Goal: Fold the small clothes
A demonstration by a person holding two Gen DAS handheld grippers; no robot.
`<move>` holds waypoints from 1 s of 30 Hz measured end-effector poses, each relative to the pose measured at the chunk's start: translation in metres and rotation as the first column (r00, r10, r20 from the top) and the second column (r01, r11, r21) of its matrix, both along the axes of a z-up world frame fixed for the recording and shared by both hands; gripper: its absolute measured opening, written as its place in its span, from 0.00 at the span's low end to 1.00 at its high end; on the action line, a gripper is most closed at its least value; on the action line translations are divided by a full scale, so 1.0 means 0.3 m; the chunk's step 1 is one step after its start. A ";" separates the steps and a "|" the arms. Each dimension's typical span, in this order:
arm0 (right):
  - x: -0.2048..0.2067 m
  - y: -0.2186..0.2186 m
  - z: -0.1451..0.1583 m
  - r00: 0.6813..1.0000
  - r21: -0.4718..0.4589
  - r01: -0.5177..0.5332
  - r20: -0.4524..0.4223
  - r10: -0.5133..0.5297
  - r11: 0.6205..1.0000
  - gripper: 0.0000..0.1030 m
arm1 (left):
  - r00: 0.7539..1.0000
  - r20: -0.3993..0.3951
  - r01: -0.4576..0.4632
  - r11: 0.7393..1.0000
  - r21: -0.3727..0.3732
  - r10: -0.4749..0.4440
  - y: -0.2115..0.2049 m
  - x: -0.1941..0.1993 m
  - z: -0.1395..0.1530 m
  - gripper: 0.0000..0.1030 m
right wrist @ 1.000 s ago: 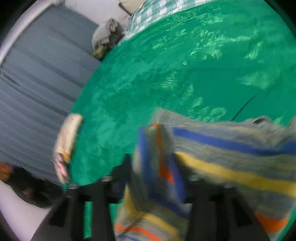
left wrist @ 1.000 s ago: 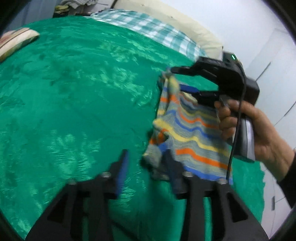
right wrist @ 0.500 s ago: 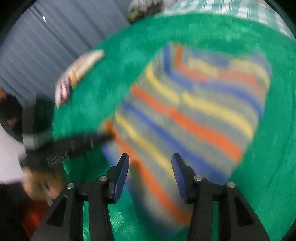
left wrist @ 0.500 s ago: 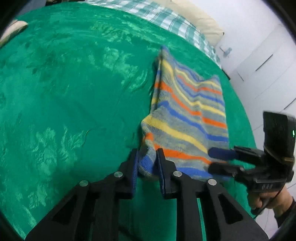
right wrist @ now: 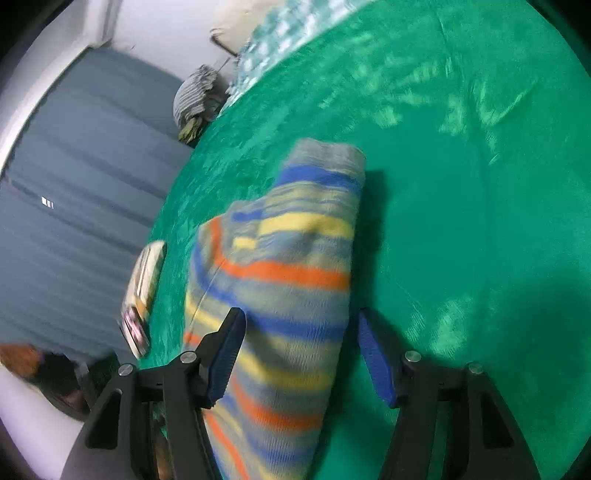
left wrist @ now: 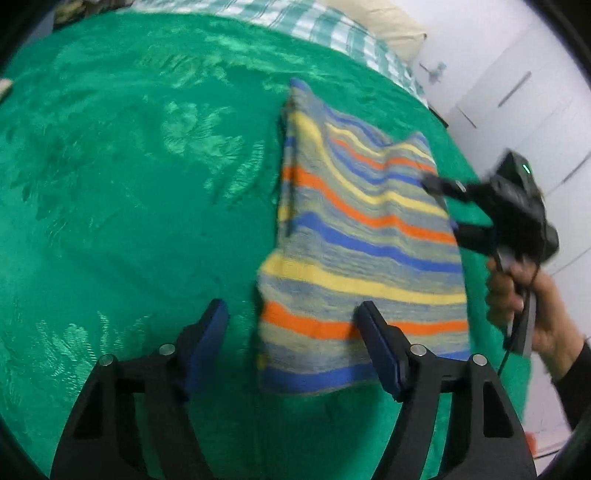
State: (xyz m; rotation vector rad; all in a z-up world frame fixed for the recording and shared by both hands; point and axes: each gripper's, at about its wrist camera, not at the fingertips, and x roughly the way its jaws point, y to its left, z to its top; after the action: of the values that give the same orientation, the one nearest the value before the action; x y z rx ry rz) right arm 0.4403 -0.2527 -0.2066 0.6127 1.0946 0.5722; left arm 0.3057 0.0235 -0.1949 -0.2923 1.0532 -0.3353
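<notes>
Green patterned bedspread [left wrist: 110, 221]: covers the bed and fills most of both views; leaf-like sheen across its pile.

Grey curtain [right wrist: 74, 184]: hangs along the bed's far side in the right wrist view.

Checked sheet [left wrist: 314, 26]: lies at the head of the bed beyond the bedspread, with a cream pillow [left wrist: 380, 22] behind it.

Striped knit garment [left wrist: 365, 243]: blue, yellow, orange and grey bands. It lies flat on the bedspread in the left wrist view, long axis running away from the camera, with a shallow ridge near the far end. In the right wrist view [right wrist: 280, 295] it appears blurred, stretching away from between the fingers, its far end rolled into a fold.

Left gripper [left wrist: 291, 339]: fingers spread wide, grasping nothing; the garment's near left corner sits in the gap between them.

Right gripper [left wrist: 447, 210]: held by a hand [left wrist: 517, 295] at the garment's right edge; fingers parted, empty, one above the cloth edge and one beside it.

Heap of clothes [right wrist: 195, 99]: at the bed's far corner.

Flat printed item [right wrist: 142, 291]: rests at the bedspread's edge near the curtain; kind unclear.
</notes>
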 end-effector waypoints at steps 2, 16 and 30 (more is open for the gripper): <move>0.031 0.026 -0.038 1.000 0.067 0.015 -0.012 -0.015 0.998 0.57 | 1.000 -0.018 0.017 1.000 -0.006 -0.017 -0.024 -0.005 -0.013 0.28; -0.047 0.172 0.294 0.968 0.005 -0.013 0.250 0.011 1.000 0.22 | 0.990 0.138 -0.005 0.995 -0.104 0.020 0.103 -0.006 0.267 0.11; -0.075 0.224 0.092 0.999 -0.154 -0.015 0.029 0.020 0.988 0.56 | 0.994 -0.109 -0.006 1.000 -0.023 0.004 0.110 -0.123 -0.020 0.29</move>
State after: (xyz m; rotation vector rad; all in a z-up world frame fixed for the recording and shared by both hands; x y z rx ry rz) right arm 0.4177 -0.1855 -0.1790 0.4594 1.1053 0.5051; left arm 0.2689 0.0566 -0.2008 -0.3369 1.1559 -0.3303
